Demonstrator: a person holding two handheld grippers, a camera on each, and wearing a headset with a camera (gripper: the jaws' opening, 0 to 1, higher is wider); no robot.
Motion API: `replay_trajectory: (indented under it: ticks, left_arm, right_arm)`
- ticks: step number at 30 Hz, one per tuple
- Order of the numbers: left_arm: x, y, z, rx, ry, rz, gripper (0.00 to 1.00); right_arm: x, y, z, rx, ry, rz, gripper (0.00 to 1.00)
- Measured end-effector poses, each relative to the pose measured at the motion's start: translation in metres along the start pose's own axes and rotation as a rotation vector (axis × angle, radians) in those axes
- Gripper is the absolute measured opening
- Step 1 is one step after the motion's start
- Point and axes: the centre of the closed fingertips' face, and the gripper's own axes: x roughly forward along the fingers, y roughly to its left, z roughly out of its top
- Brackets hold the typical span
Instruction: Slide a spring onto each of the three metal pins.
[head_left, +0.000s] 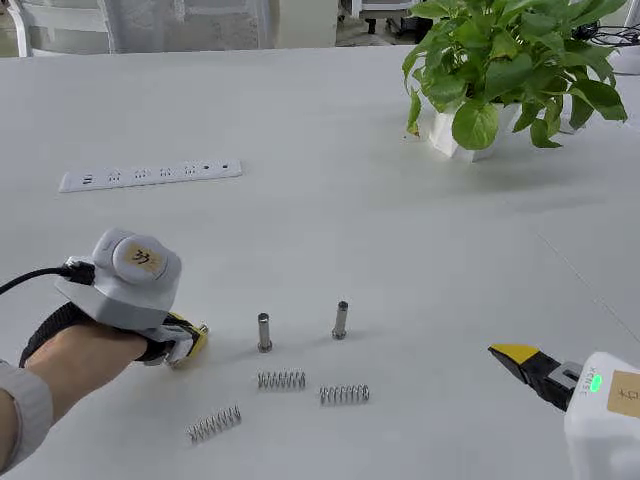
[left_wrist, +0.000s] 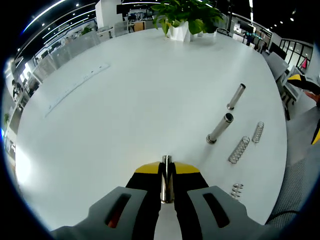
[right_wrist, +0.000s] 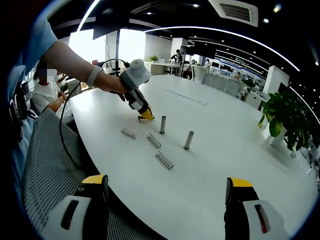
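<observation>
Two metal pins stand upright on the white table, one (head_left: 264, 332) on the left and one (head_left: 340, 320) on the right. A third pin (left_wrist: 165, 192) is gripped between the jaws of my left gripper (left_wrist: 166, 170), which is shut on it and sits low at the table just left of the standing pins (head_left: 190, 340). Three springs lie flat in front of the pins: one (head_left: 281, 380), one (head_left: 344, 394) and one (head_left: 214, 423). My right gripper (right_wrist: 167, 185) is open and holds nothing. It hovers at the near right (head_left: 530, 365), well away from the springs.
A white power strip (head_left: 150, 175) lies at the far left. A potted plant (head_left: 500, 60) stands at the far right. Bare table lies between them and the pins. A cable trails from the left gripper off the near edge.
</observation>
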Motion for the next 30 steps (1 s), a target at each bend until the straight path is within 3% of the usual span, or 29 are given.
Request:
replay_trajectory:
  ticks: [11,30]
  left_arm:
    - [-0.015,-0.004,0.012,0.009,-0.062,-0.028,0.04]
    - [-0.028,-0.008,0.01,0.008,-0.104,-0.03,0.04]
  right_arm:
    - [0.002,0.003,0.001,-0.012,0.001,0.011,0.98]
    - [0.005,0.007,0.004,-0.016,-0.012,0.025,0.99]
